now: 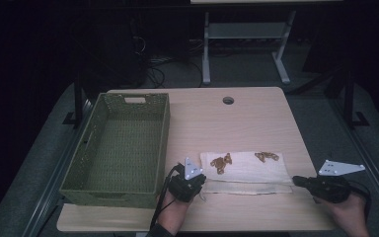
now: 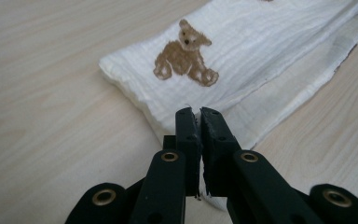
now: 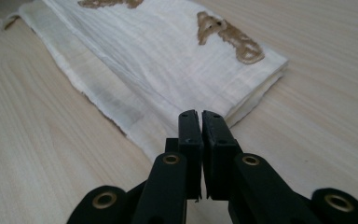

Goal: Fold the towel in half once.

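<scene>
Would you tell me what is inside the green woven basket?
The green woven basket shows just its own woven floor in the high view; the strip behind its near wall is hidden.

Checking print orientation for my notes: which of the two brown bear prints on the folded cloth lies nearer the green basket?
The bear print at the folded cloth's left end, close to the left gripper; the other print lies farther right.
</scene>
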The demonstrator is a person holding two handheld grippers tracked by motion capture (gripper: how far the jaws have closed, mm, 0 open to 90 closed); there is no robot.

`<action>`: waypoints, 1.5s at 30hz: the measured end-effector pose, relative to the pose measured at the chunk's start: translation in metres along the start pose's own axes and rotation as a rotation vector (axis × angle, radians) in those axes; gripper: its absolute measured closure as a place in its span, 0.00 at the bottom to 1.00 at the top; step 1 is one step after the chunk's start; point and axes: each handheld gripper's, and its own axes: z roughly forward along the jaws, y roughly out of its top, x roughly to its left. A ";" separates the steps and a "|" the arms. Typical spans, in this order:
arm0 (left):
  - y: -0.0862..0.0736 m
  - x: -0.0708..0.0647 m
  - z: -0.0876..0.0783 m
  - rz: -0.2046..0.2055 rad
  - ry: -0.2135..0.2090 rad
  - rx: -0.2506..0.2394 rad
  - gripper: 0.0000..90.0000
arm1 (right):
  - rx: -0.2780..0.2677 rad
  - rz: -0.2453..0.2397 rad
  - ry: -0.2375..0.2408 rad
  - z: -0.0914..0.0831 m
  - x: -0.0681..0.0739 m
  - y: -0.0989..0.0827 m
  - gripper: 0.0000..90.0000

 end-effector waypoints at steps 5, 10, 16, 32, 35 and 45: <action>-0.006 0.001 0.004 -0.003 -0.021 0.053 0.95 | 0.038 -0.003 0.019 0.004 0.004 -0.006 0.96; -0.008 0.000 0.004 -0.011 -0.048 0.071 0.91 | 0.051 0.002 0.029 0.003 0.006 -0.009 0.90; 0.001 0.000 -0.004 -0.004 -0.046 0.024 0.80 | -0.005 0.002 0.044 -0.006 0.004 -0.004 0.82; 0.039 0.020 0.030 0.022 -0.007 0.011 0.63 | -0.004 -0.004 -0.023 0.033 -0.035 0.044 0.81; 0.044 0.027 0.037 0.014 0.004 0.006 0.62 | 0.002 0.014 -0.037 0.045 -0.047 0.050 0.81; 0.057 0.044 0.055 -0.013 0.027 0.019 0.60 | 0.076 0.052 -0.028 0.077 -0.067 0.051 0.76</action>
